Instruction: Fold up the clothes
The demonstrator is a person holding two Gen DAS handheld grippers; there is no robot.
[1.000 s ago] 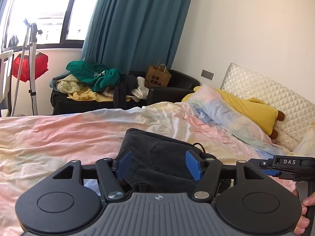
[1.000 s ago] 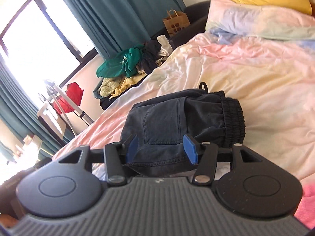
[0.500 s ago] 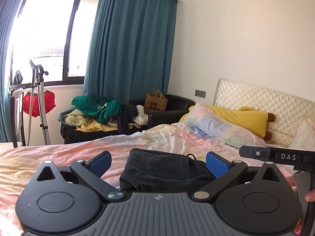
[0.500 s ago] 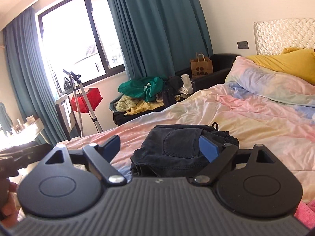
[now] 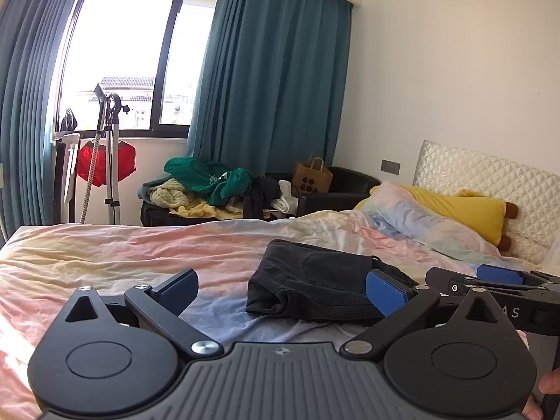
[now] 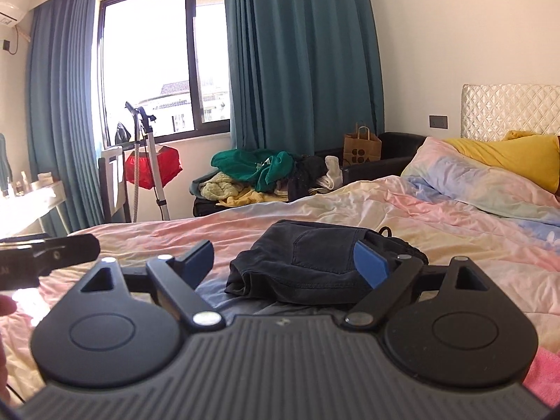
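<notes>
Folded dark denim shorts (image 5: 315, 281) lie on the pastel bed cover (image 5: 122, 255); they also show in the right wrist view (image 6: 315, 262). My left gripper (image 5: 281, 288) is open and empty, held back from the shorts, above the cover. My right gripper (image 6: 285, 262) is open and empty, also short of the shorts. The right gripper shows at the right edge of the left wrist view (image 5: 490, 281); the left gripper shows at the left edge of the right wrist view (image 6: 45, 253).
A black sofa (image 5: 336, 189) behind the bed holds a pile of clothes (image 5: 210, 182) and a paper bag (image 5: 311, 178). A steamer stand (image 5: 108, 154) with a red garment stands by the window. Yellow pillow (image 5: 462, 211) and headboard (image 5: 490, 182) lie right.
Both grippers opened, let go of the shorts and drew back and up from them. The folded shorts stay on the bed.
</notes>
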